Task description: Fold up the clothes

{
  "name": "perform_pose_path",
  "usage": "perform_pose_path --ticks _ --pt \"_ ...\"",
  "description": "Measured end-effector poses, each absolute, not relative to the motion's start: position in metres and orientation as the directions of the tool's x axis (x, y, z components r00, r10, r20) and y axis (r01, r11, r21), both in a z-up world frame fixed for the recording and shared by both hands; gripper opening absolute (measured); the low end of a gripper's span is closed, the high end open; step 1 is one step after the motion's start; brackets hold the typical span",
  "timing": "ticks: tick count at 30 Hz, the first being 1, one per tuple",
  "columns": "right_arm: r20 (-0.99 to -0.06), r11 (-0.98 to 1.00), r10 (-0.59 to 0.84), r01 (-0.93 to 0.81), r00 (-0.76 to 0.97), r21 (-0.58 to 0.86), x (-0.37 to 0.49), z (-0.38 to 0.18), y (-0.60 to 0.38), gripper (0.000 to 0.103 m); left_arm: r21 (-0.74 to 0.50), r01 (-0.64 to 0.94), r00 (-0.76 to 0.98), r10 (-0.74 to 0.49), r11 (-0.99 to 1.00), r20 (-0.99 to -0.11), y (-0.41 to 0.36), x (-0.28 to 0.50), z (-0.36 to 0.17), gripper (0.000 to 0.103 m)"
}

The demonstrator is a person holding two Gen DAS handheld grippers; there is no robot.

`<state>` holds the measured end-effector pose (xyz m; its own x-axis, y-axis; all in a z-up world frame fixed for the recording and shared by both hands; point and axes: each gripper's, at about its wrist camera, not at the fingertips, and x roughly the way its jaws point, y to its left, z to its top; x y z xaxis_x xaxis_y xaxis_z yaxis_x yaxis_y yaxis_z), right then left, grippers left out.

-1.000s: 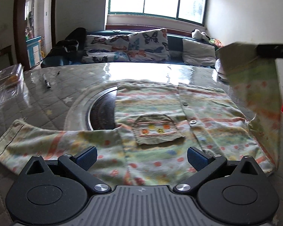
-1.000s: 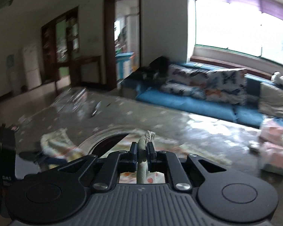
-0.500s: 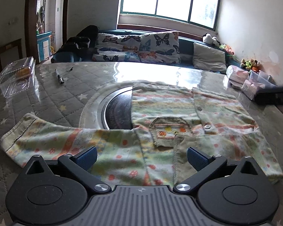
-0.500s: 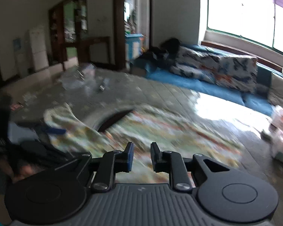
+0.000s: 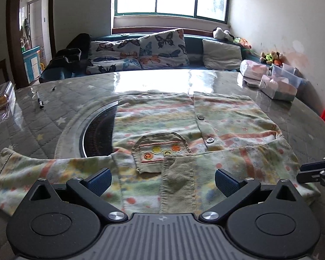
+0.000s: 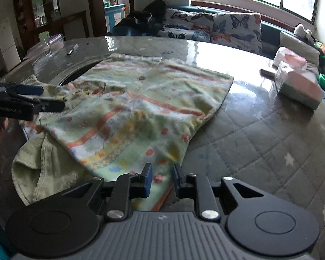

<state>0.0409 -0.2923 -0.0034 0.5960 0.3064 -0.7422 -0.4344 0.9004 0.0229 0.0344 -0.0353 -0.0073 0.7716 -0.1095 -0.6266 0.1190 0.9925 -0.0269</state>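
A pastel shirt [image 5: 162, 117] with orange stripes, a chest pocket and buttons lies spread flat on the table. In the left wrist view its left sleeve [image 5: 21, 173] reaches out to the left. The right sleeve [image 6: 123, 130] lies folded across the front. My left gripper [image 5: 162, 182] hovers wide open over the collar end, with nothing between its pads. My right gripper [image 6: 162, 173] stands low over the folded sleeve's edge. Its jaws are a narrow gap apart and press on nothing. Each gripper shows in the other's view: the right gripper [image 5: 314, 173] and the left gripper [image 6: 47, 99].
The table [image 6: 260, 140] has a grey quilted cover under glass, with a round dark recess [image 5: 97, 130] partly under the shirt. A pen [image 5: 40, 101] and a clear box [image 5: 2, 99] lie far left. Tissue packs [image 5: 277, 86] sit far right, a sofa behind.
My right gripper was shut on the raised sleeve. It has let go and come down to the table. The sleeve now lies folded over the shirt. My left gripper shifted slightly sideways.
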Motion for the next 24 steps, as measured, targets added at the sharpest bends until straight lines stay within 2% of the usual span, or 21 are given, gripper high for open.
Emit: perform_pose_path --ticks 6,16,24 --pt "-0.681 0.897 0.341 -0.441 0.649 0.028 0.069 0.01 -0.284 0.019 -0.004 0.126 0.762 -0.099 0.992 -0.64 -0.044 0.048 -0.01 0.103" --pt "-0.7 0.909 0.341 -0.41 0.627 0.076 0.096 -0.016 -0.288 0.016 0.061 0.092 0.739 -0.027 0.994 -0.673 -0.044 0.072 -0.029 0.103" --pt "-0.681 0.887 0.366 -0.459 0.634 0.049 0.087 -0.003 -0.269 0.019 0.076 0.071 0.75 -0.003 0.995 -0.662 -0.036 0.071 -0.026 0.103"
